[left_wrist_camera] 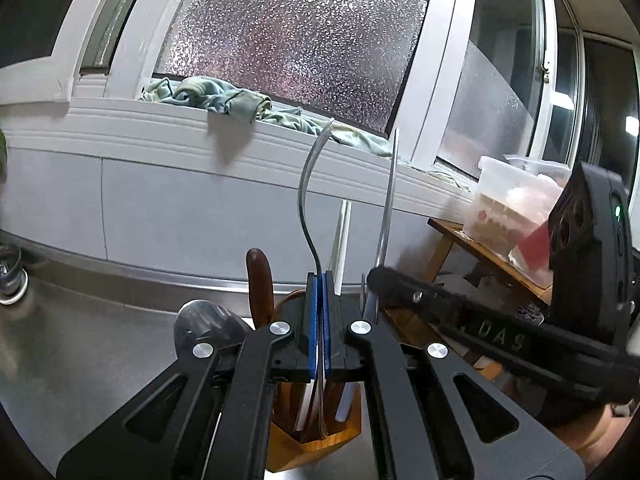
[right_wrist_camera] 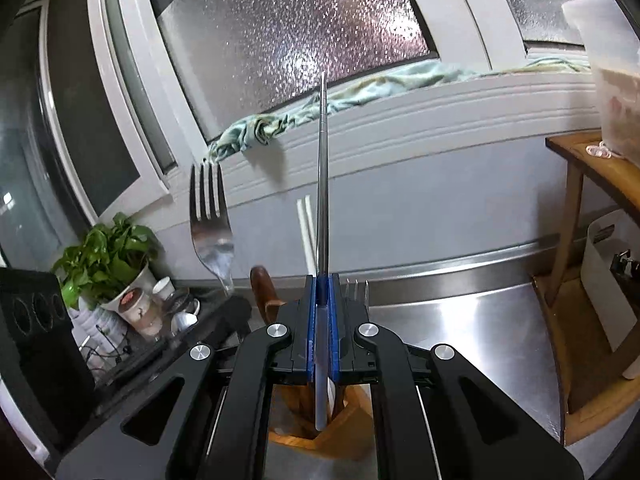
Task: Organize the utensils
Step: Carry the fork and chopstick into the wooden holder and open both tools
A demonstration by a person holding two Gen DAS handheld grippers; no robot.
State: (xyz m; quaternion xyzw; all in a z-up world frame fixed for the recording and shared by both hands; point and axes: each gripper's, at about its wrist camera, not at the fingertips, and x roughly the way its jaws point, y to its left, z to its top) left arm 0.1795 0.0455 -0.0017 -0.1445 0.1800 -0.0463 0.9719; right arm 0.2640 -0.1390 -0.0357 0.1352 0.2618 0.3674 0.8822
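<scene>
My left gripper [left_wrist_camera: 319, 280] is shut on a metal fork [left_wrist_camera: 308, 192], seen edge-on, tines up and handle reaching down into the wooden utensil holder [left_wrist_camera: 316, 440]. In the right wrist view the same fork [right_wrist_camera: 210, 220] stands at the left, showing its tines. My right gripper [right_wrist_camera: 322, 292] is shut on a long slim metal utensil [right_wrist_camera: 322, 180], upright, its lower end over the holder [right_wrist_camera: 320, 428]. The holder also has a brown wooden handle [left_wrist_camera: 260, 288], white sticks [left_wrist_camera: 342, 240], a spoon [left_wrist_camera: 204, 320] and a small fork [right_wrist_camera: 356, 286]. Both grippers hang side by side just above it.
The holder stands on a steel counter [left_wrist_camera: 100, 340] against a grey wall. A crumpled cloth [left_wrist_camera: 224, 98] lies on the window sill. A wooden shelf [right_wrist_camera: 580, 148] with a plastic container [left_wrist_camera: 516, 200] is at the right. A potted plant [right_wrist_camera: 108, 256] and small cups sit left.
</scene>
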